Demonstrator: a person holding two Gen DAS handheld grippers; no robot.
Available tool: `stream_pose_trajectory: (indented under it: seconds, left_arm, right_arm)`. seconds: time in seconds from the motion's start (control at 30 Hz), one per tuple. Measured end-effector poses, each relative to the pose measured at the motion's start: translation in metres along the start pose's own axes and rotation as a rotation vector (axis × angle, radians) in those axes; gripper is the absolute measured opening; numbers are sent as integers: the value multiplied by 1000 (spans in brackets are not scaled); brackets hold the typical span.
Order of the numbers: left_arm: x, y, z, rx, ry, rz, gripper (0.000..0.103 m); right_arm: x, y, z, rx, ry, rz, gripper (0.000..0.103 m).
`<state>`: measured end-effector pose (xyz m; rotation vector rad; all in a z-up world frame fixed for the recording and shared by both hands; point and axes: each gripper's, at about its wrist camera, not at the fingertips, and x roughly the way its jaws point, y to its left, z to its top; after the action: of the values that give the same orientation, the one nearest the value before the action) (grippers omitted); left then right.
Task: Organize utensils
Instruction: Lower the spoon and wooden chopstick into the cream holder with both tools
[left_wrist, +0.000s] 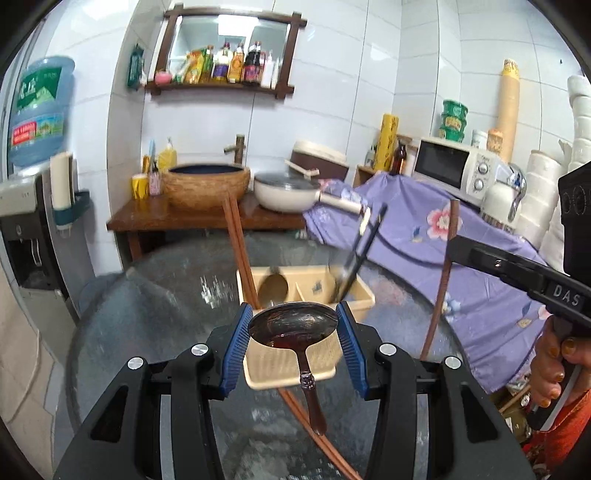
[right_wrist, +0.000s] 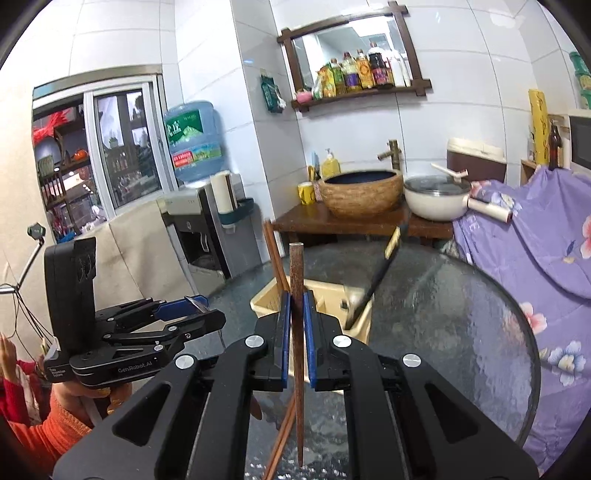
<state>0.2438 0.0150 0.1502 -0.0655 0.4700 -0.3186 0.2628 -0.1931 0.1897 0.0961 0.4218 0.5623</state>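
The left tongs (left_wrist: 292, 325) hold a spoon (left_wrist: 291, 324) by its bowl, pads pressed on either side, handle hanging down toward the camera. It is lifted clear of the glass counter (left_wrist: 155, 295), just in front of the beige tray (left_wrist: 354, 299). The right tongs (right_wrist: 296, 332) are pinched narrow on one brown chopstick (right_wrist: 296, 295), held nearly upright. Below them, two more chopsticks (right_wrist: 282, 439) still lie on the counter.

Beyond, the divided tray already carries some sorted pieces: a pair of chopsticks (left_wrist: 240, 251) leaning in its left compartment beside another spoon (left_wrist: 273, 288), and dark-handled utensils (left_wrist: 360, 258) propped in the right one.

So, by my reading, the job is partly done: two items in hand await placing, and the counter chopsticks remain.
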Motion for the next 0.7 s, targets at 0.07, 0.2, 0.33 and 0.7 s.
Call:
stream_pose_trajectory:
  seconds: [0.07,0.2,0.33,0.7]
  left_arm:
    - [-5,3,16,0,-30,5,46]
    - [-10,9,52,-18,-94,20,46]
    - [-5,14,89,-36,-144,44,46]
    - [47,18,103,-47,-103,110,45]
  right_arm:
    - [-5,3,15,-3,-26,12,8]
    - [-18,13,53,-34,-128,13,8]
    - [-22,22,88,-67,-205,6,8]
    - [28,14,116,-91,-262,-112,8]
